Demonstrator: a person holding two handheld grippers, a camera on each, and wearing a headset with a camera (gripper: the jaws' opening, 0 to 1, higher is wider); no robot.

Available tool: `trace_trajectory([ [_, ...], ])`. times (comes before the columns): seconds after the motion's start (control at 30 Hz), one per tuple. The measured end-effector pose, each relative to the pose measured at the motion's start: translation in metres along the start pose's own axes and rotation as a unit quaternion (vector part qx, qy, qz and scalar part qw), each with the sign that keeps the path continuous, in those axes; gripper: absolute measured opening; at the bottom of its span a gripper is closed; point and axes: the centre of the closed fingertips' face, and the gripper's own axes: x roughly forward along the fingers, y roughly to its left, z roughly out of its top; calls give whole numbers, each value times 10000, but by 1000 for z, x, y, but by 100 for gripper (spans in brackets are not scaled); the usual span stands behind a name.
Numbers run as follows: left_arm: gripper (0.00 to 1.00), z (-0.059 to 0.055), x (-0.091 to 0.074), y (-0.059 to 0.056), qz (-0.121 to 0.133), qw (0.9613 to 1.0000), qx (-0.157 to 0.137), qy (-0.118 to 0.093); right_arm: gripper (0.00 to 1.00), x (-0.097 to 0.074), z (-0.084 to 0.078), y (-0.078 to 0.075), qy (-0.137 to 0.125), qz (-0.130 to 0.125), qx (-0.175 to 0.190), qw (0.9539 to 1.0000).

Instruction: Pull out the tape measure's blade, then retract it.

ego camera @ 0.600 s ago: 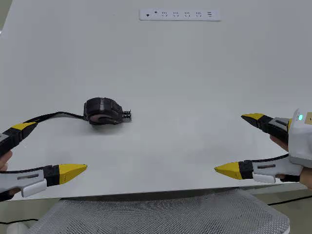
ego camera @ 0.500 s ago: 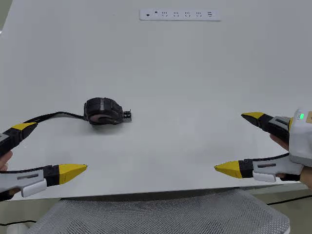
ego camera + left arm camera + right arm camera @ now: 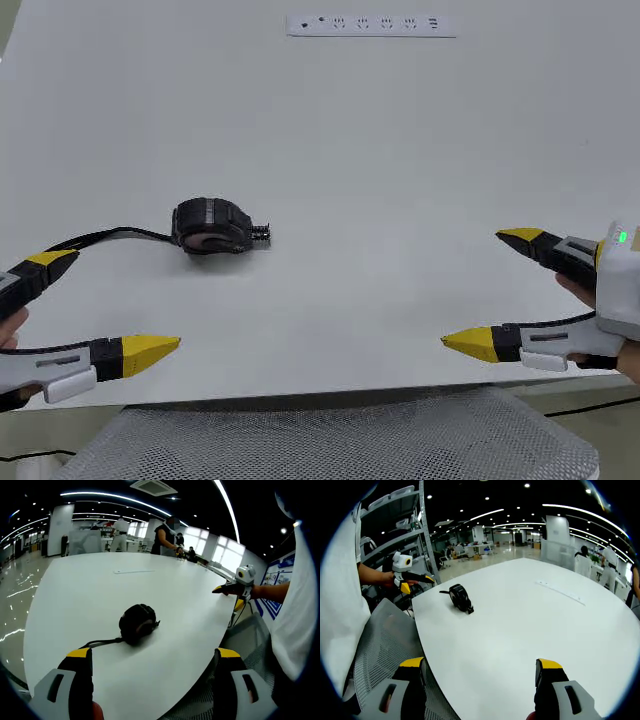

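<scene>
Probably best to clamp tape measure (image 3: 212, 227) (dense, hard-shelled, lying on table (image 3: 400, 150) well short of power strip (image 3: 370, 26), leftward) across ribbed sides, then pinch small slippery hook (image 3: 262, 234). Spread wide and empty at both left gripper (image 3: 124, 299) and right gripper (image 3: 472, 290).

— Where was the right gripper (image 3: 480, 666)?
— Low at the near edge, its yellow-tipped jaws spread wide over the white table (image 3: 520, 625), gripping nothing.
— And the tape measure (image 3: 460, 598)?
— Black, lying on the table well ahead. Its strap trailed toward the left gripper (image 3: 417, 585), which a hand held by the table's edge, above a mesh chair (image 3: 385, 635).
</scene>
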Motion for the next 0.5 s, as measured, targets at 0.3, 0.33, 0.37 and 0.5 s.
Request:
trace_trajectory([
  [0.3,98,8,8,4,-153,9997,197,82,89,7,3,-2,68,129,-104,9998],
  [0.33,98,8,10,4,-191,9992,317,142,89,9,4,-2,85,172,-124,9997],
  [0.37,98,8,12,5,-204,9987,420,187,89,10,4,-2,86,187,-148,9997],
  [0.5,98,13,21,8,-341,9969,642,290,89,18,7,-3,132,293,-335,9989],
])
